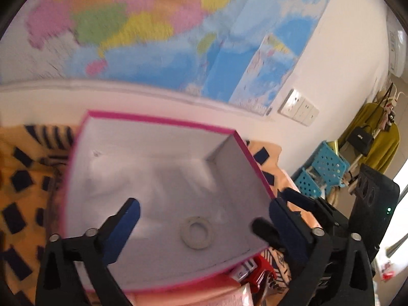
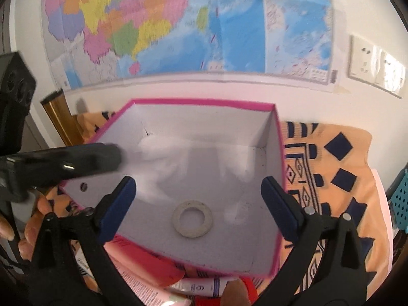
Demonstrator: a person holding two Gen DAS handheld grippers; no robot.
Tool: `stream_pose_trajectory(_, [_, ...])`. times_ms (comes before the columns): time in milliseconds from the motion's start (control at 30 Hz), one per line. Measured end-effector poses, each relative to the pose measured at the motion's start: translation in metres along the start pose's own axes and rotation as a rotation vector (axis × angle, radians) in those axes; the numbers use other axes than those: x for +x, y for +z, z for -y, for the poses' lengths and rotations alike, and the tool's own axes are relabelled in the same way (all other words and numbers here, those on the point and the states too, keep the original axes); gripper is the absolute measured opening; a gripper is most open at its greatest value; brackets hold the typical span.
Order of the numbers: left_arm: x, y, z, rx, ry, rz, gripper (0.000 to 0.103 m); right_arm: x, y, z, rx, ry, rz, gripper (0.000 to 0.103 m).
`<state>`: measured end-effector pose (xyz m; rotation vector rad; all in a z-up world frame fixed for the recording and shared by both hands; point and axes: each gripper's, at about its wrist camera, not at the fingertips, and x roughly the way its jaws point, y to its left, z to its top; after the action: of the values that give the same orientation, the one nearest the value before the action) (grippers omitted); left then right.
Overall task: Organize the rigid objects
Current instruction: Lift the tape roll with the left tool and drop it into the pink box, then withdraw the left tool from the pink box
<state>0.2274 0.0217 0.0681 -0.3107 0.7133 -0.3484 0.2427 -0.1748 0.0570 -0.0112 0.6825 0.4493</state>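
progress: early; tape ring [image 2: 192, 218] lies alone in pink box [image 2: 278, 137] | left gripper [image 1: 201, 227], right gripper [image 2: 197, 204]: jaws wide, holding nothing, above box | left: tubes [image 2: 196, 286] beside box unsorted

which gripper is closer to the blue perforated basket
Right. In the left wrist view the right gripper sits between the pink box and the blue basket; the left gripper hangs over the box.

place: home room | evidence: wall map [image 2: 178, 25] 12 o'clock; hanging clothes [image 1: 377, 137], handbag [image 1: 360, 139] 3 o'clock; patterned cloth [image 2: 336, 178]
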Motion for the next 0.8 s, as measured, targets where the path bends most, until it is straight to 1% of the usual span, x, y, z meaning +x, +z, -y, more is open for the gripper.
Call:
stream_pose_trajectory(33, [-0.011,-0.004,0.001,0.010,0.015,0.021,0.103,-0.007,-0.003,0.000,0.007,-0.001,0.016,0.103])
stream_pose_trajectory(133, [-0.027,-0.016,0.000,0.018,0.079,0.039,0.103,-0.023,-0.015,0.001,0.020,0.004,0.028,0.103])
stream_pose_trajectory(167, [-0.032,-0.023,0.000,0.016,0.124,0.043,0.103,-0.028,-0.021,0.001,0.023,0.001,0.032,0.103])
stream_pose_trajectory(200, [-0.035,-0.028,0.000,0.020,0.143,0.049,0.103,-0.031,-0.025,0.000,0.025,0.006,0.032,0.103])
stream_pose_trajectory(233, [-0.037,-0.035,-0.001,0.025,0.153,0.049,0.103,-0.034,-0.031,0.000,0.029,0.004,0.028,0.103])
stream_pose_trajectory(300, [-0.042,-0.049,-0.001,0.032,0.208,0.039,0.103,-0.042,-0.042,-0.001,0.035,-0.003,0.038,0.103])
stream_pose_trajectory(367, [-0.049,-0.064,-0.002,0.028,0.240,0.036,0.103,-0.050,-0.052,-0.002,0.043,0.004,0.034,0.103])
stream_pose_trajectory(400, [-0.052,-0.073,-0.002,0.022,0.258,0.032,0.103,-0.054,-0.056,-0.002,0.046,0.000,0.038,0.103])
stream_pose_trajectory(500, [-0.066,-0.102,-0.002,-0.014,0.257,0.025,0.103,-0.067,-0.072,-0.005,0.060,0.006,0.037,0.103])
stream_pose_trajectory(633, [-0.076,-0.143,-0.009,-0.078,0.319,-0.008,0.103,-0.081,-0.098,-0.017,0.072,0.021,0.011,0.103])
stream_pose_trajectory(700, [-0.081,-0.162,-0.014,-0.096,0.373,-0.028,0.103,-0.085,-0.112,-0.023,0.079,0.013,-0.015,0.103])
stream_pose_trajectory(733, [-0.084,-0.170,-0.016,-0.110,0.400,-0.040,0.103,-0.086,-0.119,-0.028,0.077,0.027,-0.031,0.103])
stream_pose_trajectory(800, [-0.092,-0.185,-0.019,-0.138,0.409,-0.048,0.103,-0.089,-0.133,-0.037,0.075,0.039,-0.055,0.103])
